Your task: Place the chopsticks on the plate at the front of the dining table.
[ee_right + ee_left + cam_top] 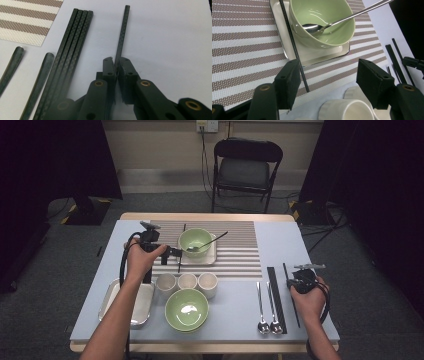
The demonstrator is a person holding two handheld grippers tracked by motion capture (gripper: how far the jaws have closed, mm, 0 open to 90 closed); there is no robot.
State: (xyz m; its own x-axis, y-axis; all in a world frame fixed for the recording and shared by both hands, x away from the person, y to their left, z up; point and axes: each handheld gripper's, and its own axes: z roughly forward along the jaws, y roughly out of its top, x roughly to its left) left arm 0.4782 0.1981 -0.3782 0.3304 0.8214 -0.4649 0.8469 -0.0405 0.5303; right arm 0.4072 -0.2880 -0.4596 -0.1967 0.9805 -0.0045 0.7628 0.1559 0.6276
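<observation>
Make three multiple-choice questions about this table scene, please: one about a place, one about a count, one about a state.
1. Where does the spoon with its bowl end inside a dish rest?
A. in the far green bowl
B. in the near green bowl
C. on the left empty tray

2. How many white cups stand in a row before the near green bowl?
A. two
B. three
C. five

3. What is the state of the right claw?
A. wide open over the spoons
B. shut on a single black chopstick
C. shut on a cup

Answers:
1 A, the handle leans out over that bowl's rim.
2 B, the high view shows three side by side.
3 B, the right gripper view shows the jaws pinching the stick's end.
</observation>
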